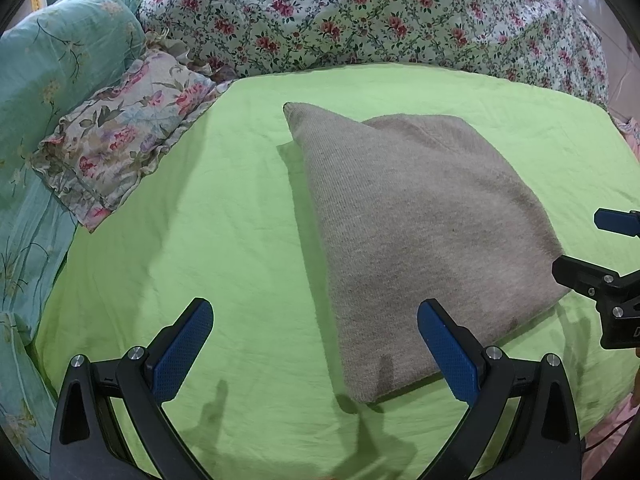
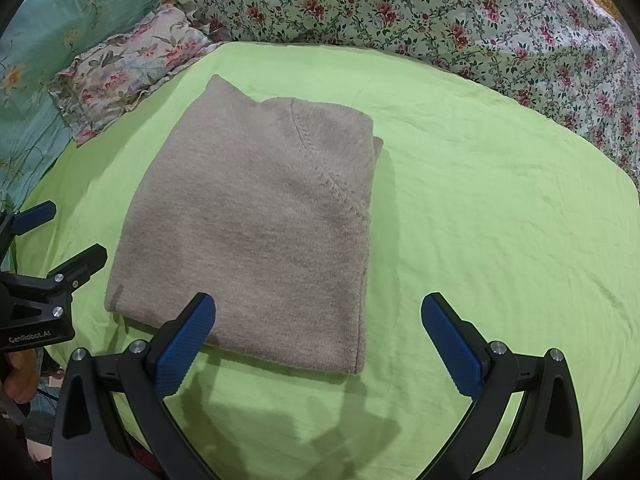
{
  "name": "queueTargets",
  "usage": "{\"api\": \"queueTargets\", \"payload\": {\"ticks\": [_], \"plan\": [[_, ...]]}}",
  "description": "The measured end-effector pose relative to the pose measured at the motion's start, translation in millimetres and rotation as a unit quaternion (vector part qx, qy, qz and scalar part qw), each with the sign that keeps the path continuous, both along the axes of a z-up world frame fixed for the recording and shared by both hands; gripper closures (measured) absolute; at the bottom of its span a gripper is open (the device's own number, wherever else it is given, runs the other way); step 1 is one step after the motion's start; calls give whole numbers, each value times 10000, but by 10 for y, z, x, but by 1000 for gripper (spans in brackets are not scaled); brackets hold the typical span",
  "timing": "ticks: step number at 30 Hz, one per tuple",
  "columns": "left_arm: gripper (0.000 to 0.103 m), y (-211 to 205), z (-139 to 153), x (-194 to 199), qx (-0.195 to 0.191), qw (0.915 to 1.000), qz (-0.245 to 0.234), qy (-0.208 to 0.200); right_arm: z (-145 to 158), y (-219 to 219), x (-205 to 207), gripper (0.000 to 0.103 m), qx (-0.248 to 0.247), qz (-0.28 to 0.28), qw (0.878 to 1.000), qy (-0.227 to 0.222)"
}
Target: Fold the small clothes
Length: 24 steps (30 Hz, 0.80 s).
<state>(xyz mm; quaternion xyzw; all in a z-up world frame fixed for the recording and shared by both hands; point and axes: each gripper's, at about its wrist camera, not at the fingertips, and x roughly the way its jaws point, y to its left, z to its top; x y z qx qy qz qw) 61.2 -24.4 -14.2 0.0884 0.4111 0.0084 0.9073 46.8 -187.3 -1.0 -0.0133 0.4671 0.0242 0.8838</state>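
Observation:
A beige knitted sweater (image 1: 424, 232) lies folded into a compact block on the lime green sheet (image 1: 224, 208); in the right wrist view the sweater (image 2: 256, 224) shows a raglan seam across its top layer. My left gripper (image 1: 314, 344) hovers open over the sweater's near left edge, nothing between its blue pads. My right gripper (image 2: 318, 340) is open too, above the sweater's near right corner. Each view catches the other gripper at its side: the right one (image 1: 596, 248) and the left one (image 2: 60, 232), both with fingers apart.
A ruffled floral pillow (image 1: 120, 140) lies at the sheet's left, over a teal cover (image 1: 48, 64). A bunched flower-print quilt (image 1: 360, 16) runs along the far side. A hand (image 2: 20, 372) shows at the lower left of the right wrist view.

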Motion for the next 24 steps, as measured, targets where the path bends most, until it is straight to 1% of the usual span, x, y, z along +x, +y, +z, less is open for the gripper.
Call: {"api": "queueTargets", "payload": {"ticks": [24], "plan": [[1, -6, 11, 34, 3, 10000, -54, 37, 4, -44, 31, 0, 16, 35, 10000, 20]]}}
